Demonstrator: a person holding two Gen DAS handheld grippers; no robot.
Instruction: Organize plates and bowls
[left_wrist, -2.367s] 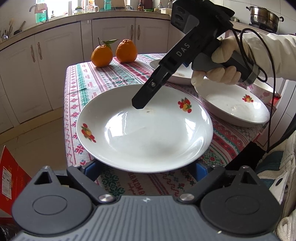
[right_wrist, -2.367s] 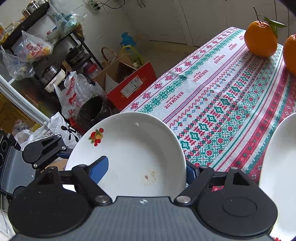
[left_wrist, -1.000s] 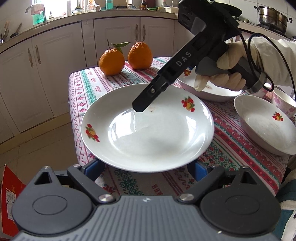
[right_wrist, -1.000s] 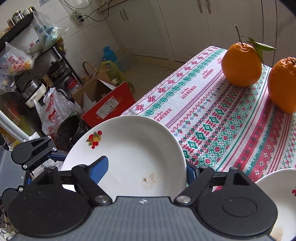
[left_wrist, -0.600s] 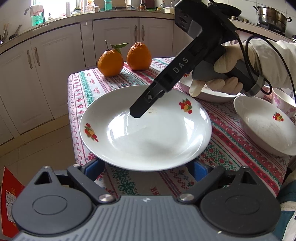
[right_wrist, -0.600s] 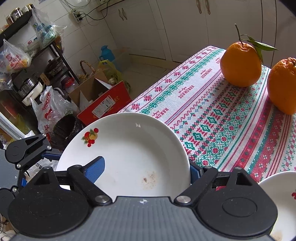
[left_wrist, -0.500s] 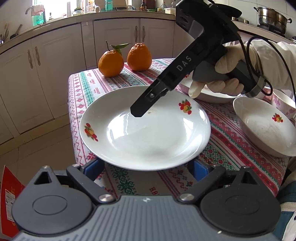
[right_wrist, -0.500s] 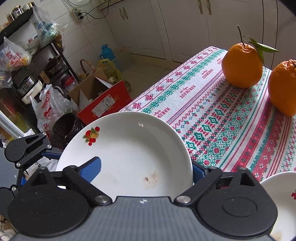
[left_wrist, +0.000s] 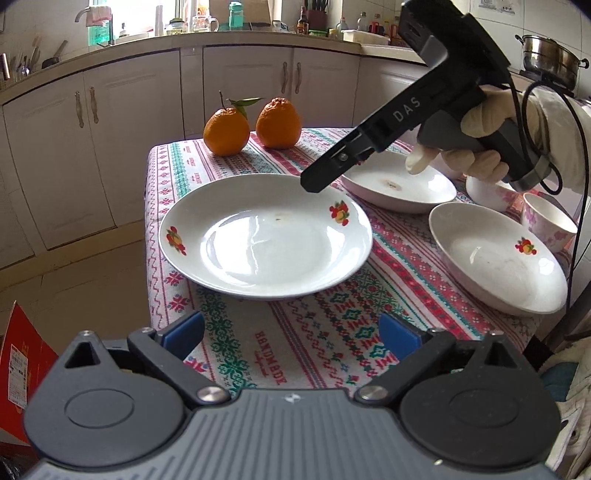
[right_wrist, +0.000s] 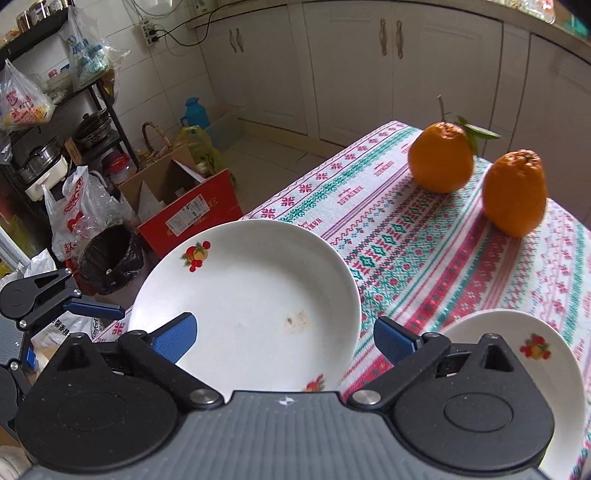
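A white plate (left_wrist: 266, 236) with fruit prints lies flat on the patterned tablecloth (left_wrist: 317, 343) near the table's left corner. My left gripper (left_wrist: 291, 328) sits short of its near rim. Its jaws are opening, with only cloth between the blue pads. In the right wrist view the same plate (right_wrist: 251, 302) lies under my right gripper (right_wrist: 282, 336), whose fingers stand wide open above it and hold nothing. From the left wrist view the right gripper (left_wrist: 317, 181) hangs over the plate's far rim, held by a gloved hand (left_wrist: 476, 147).
Two more white plates (left_wrist: 399, 184) (left_wrist: 495, 258) lie to the right, with a flowered cup (left_wrist: 546, 221) behind them. Two oranges (left_wrist: 226, 131) (left_wrist: 278, 123) sit at the far end. On the floor beside the table are a red box (right_wrist: 192, 214) and a black bin (right_wrist: 110, 254).
The right gripper has let go of the plate's rim, opened and lifted back. The left gripper has pulled back from under the plate, which now rests on the cloth.
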